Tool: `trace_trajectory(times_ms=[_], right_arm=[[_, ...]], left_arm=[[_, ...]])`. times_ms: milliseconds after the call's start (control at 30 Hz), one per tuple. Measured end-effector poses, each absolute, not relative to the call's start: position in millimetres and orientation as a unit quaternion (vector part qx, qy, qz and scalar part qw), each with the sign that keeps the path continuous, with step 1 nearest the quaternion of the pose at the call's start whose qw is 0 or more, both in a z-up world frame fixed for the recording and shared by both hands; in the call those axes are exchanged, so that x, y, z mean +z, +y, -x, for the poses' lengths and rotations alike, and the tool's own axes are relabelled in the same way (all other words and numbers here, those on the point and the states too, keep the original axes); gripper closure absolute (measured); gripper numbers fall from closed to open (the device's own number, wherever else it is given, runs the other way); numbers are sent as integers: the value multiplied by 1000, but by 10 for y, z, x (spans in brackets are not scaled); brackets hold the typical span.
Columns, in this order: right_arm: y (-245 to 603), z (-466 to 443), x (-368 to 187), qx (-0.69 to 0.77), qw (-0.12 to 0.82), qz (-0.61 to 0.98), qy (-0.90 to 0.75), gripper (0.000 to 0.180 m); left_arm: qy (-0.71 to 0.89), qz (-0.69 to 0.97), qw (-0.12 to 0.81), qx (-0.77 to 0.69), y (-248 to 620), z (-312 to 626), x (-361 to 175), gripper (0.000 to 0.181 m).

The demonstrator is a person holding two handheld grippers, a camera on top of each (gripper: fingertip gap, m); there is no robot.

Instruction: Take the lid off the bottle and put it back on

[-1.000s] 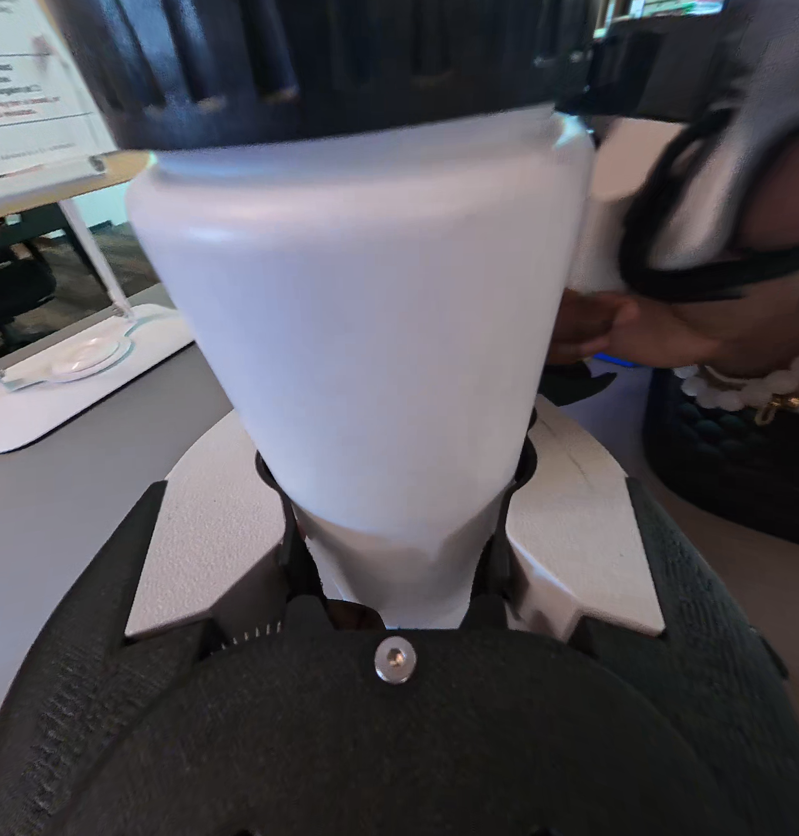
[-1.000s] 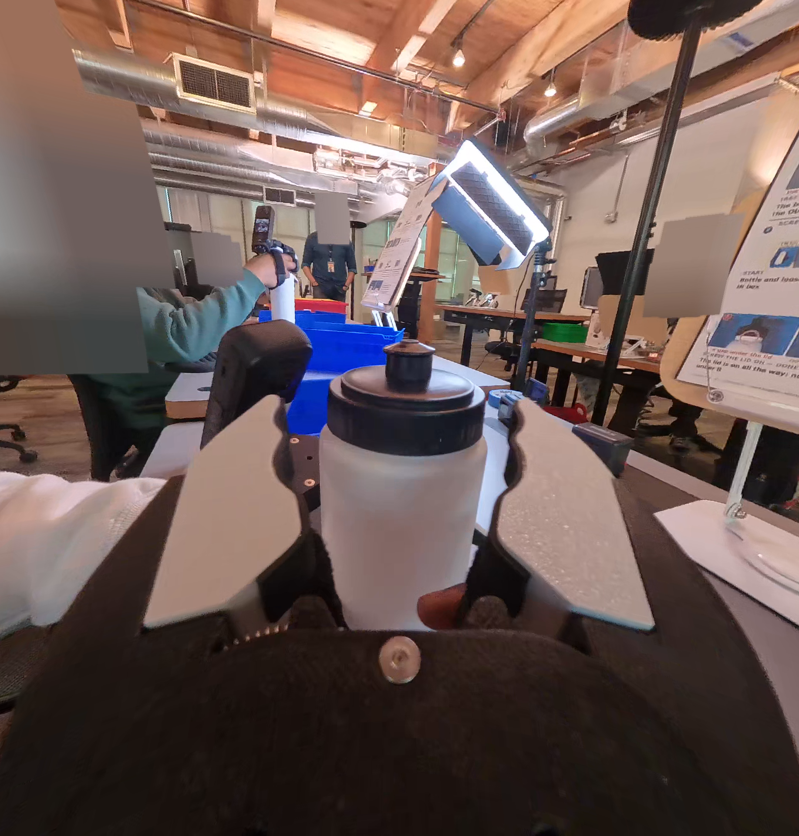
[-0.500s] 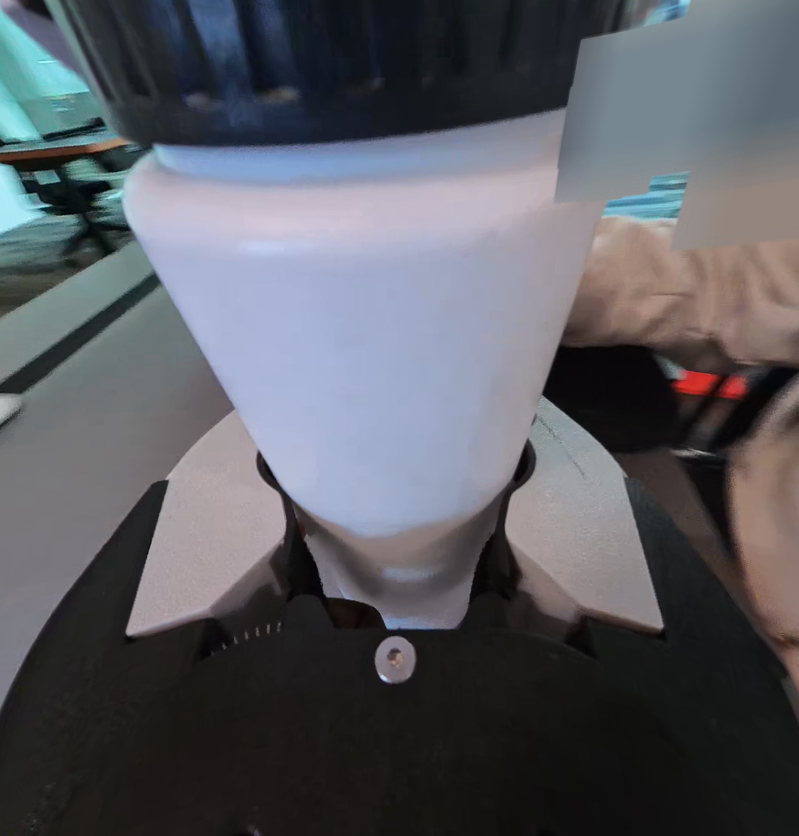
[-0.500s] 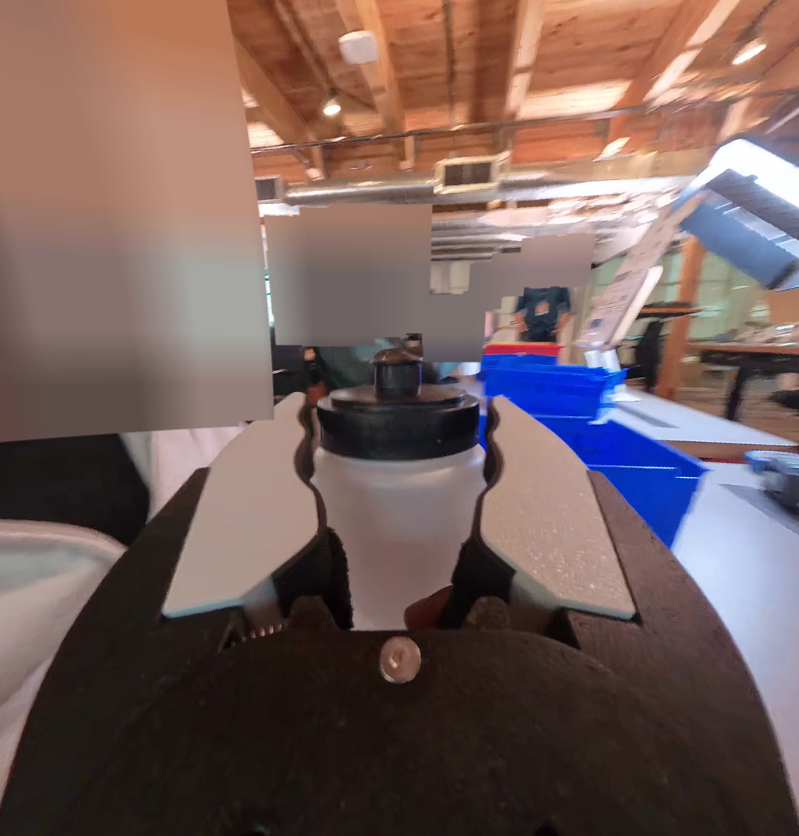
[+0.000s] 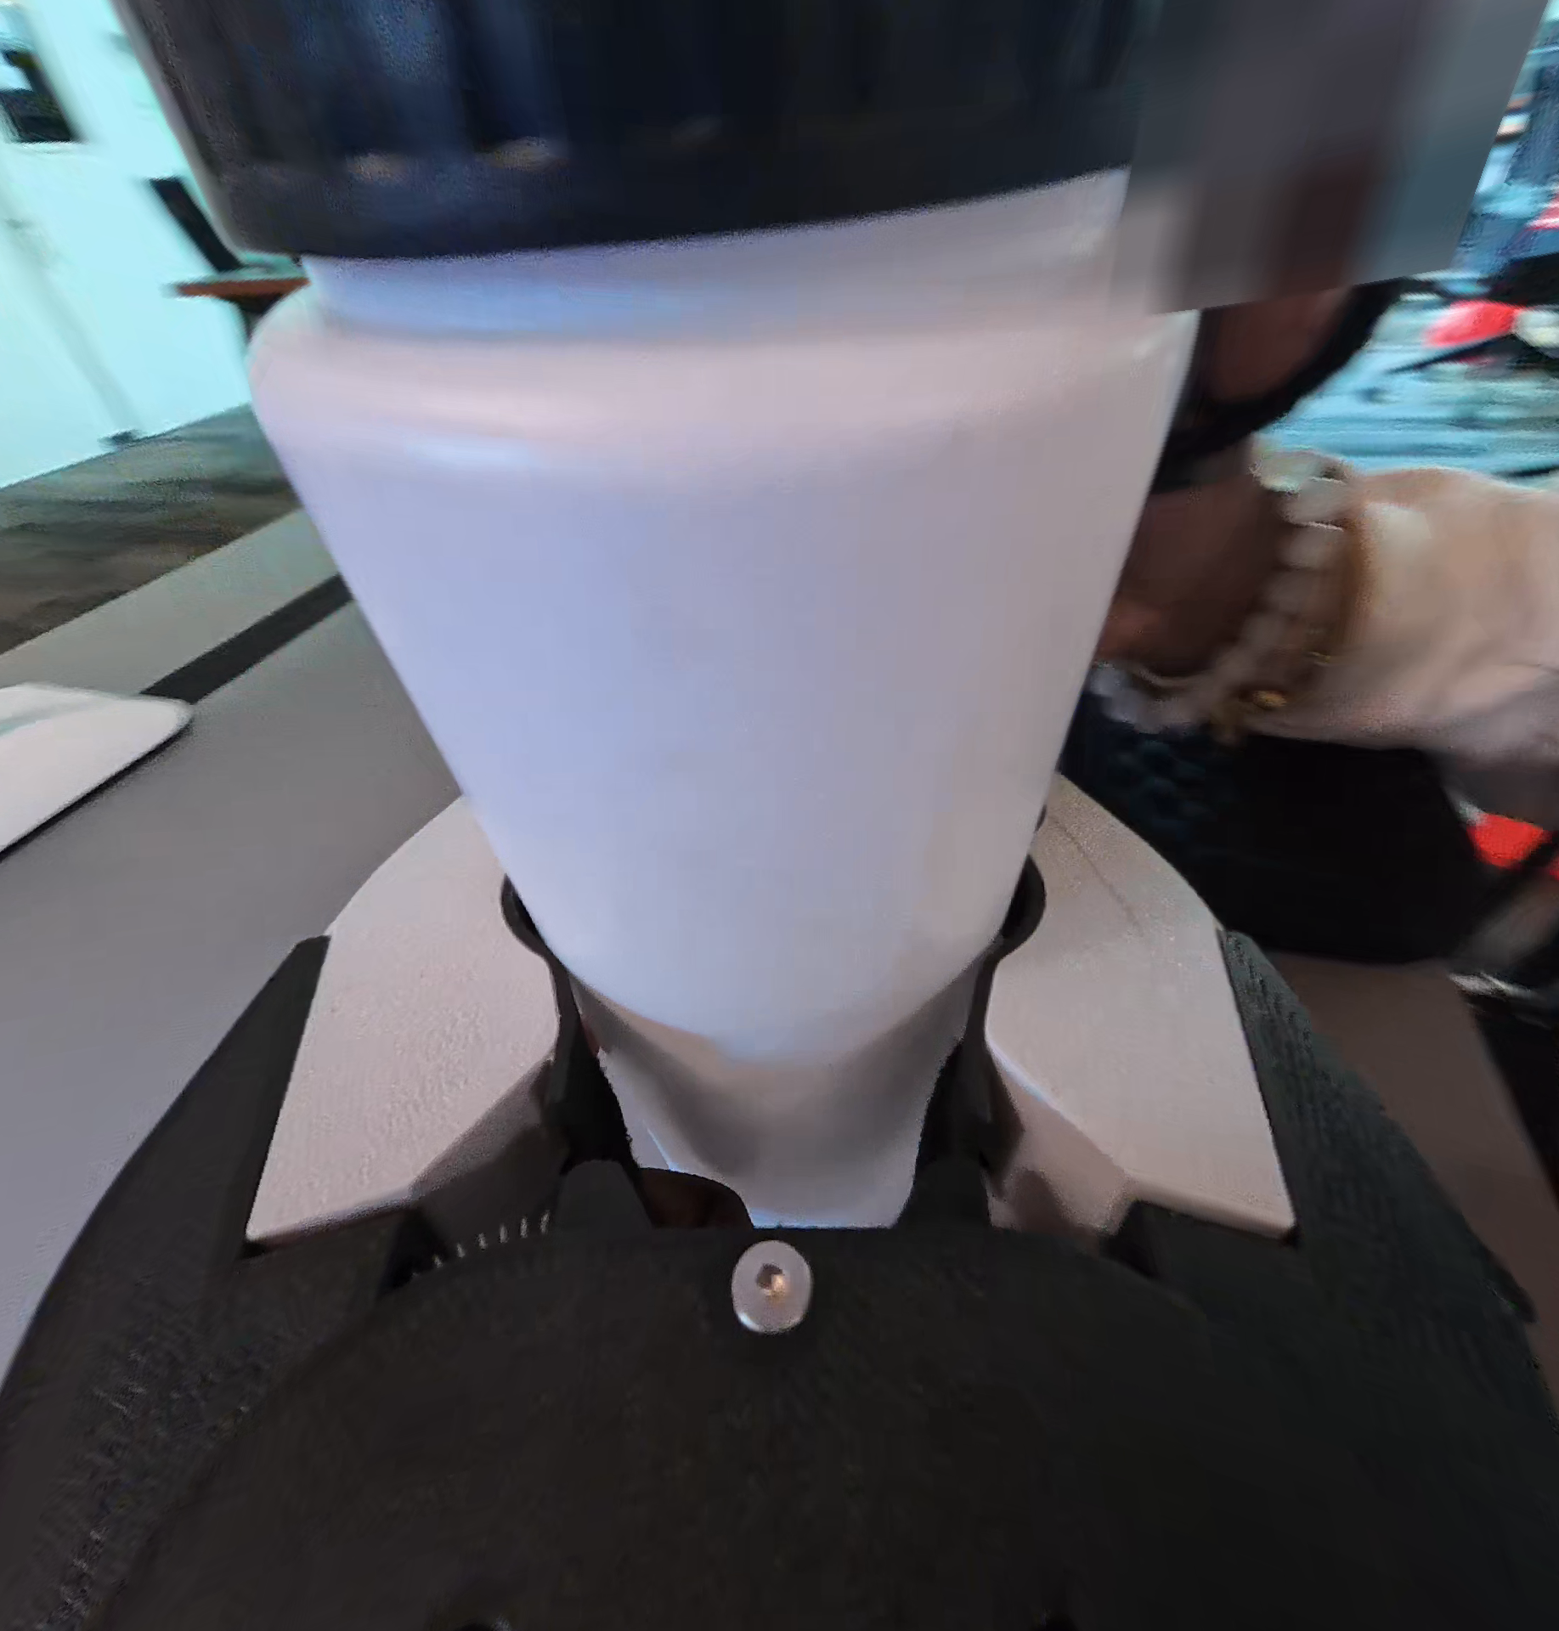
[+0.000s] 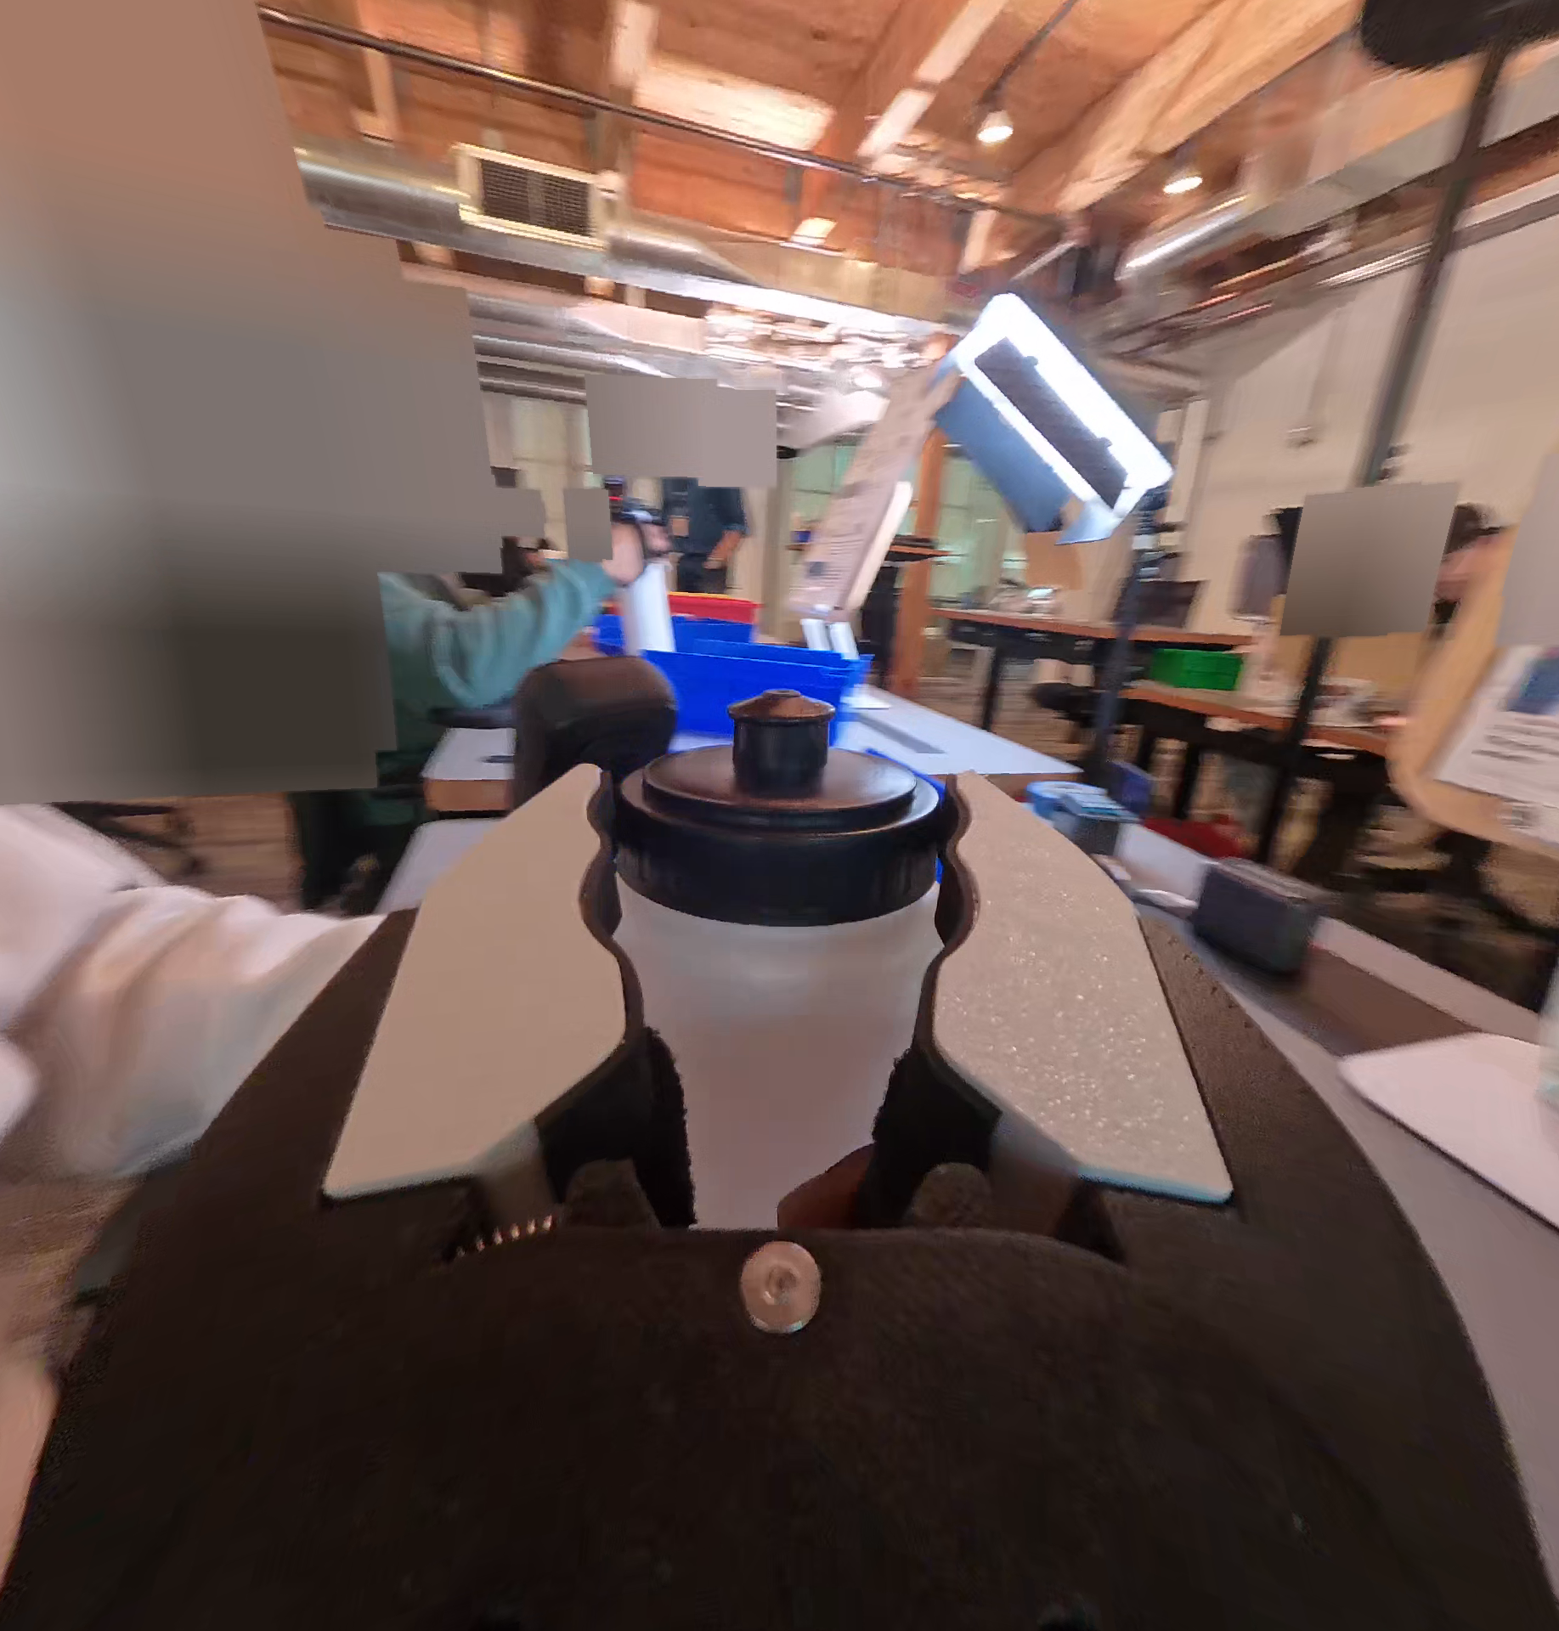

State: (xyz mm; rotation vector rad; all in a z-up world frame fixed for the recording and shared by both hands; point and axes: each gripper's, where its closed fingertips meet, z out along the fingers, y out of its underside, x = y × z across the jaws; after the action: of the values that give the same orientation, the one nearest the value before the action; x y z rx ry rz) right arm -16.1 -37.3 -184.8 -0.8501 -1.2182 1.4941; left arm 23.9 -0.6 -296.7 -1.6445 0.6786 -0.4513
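A white plastic bottle (image 5: 723, 618) with a black ribbed screw lid (image 5: 652, 115) fills the left wrist view. My left gripper (image 5: 771, 891) is shut on the bottle's lower body and holds it upright. In the right wrist view the same bottle (image 6: 775, 1015) stands between my right fingers. My right gripper (image 6: 774, 794) is shut on the black lid (image 6: 775, 847), fingertips pressing its rim on both sides. The lid sits on the bottle, and its spout is closed. A white neck band shows just under the lid.
A grey table (image 5: 140, 883) lies below, with a white sign-stand base (image 5: 43, 759) at the left. The operator's hand with a bead bracelet (image 5: 1287, 600) is at the right. Blue bins (image 6: 749, 680), a small grey box (image 6: 1252, 918) and a lamp panel (image 6: 1058, 424) stand beyond.
My right gripper went from open around the bottle to shut on the lid. Both views swung round as the grippers turned against each other. More white neck shows under the lid.
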Motion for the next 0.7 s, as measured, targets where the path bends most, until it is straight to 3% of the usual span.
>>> trace_trajectory(times_ms=[200, 300, 333, 400, 500, 600, 700], right_arm=[[-571, -79, -1824, 757, 323, 250, -510, 111], [-559, -83, -1804, 785, 297, 245, -486, 112], [-519, -57, -1795, 782, 311, 254, -476, 110], [-379, 0, -1741, 765, 372, 278, -447, 83], [-197, 124, -1794, 680, 473, 337, -448, 73], [-194, 205, -1845, 608, 531, 366, -462, 77], [-242, 231, -1893, 572, 547, 376, -481, 111]], left_arm=[[393, 671, 549, -307, -361, -506, -2990, 80], [388, 672, 552, -304, -351, -491, -2988, 80], [375, 679, 561, -288, -298, -454, -2989, 79], [335, 702, 587, -227, -122, -302, -2988, 79], [252, 732, 620, -130, 122, -2, -2971, 79], [217, 741, 626, -108, 179, 84, -2969, 79], [235, 736, 624, -113, 154, 17, -2968, 79]])
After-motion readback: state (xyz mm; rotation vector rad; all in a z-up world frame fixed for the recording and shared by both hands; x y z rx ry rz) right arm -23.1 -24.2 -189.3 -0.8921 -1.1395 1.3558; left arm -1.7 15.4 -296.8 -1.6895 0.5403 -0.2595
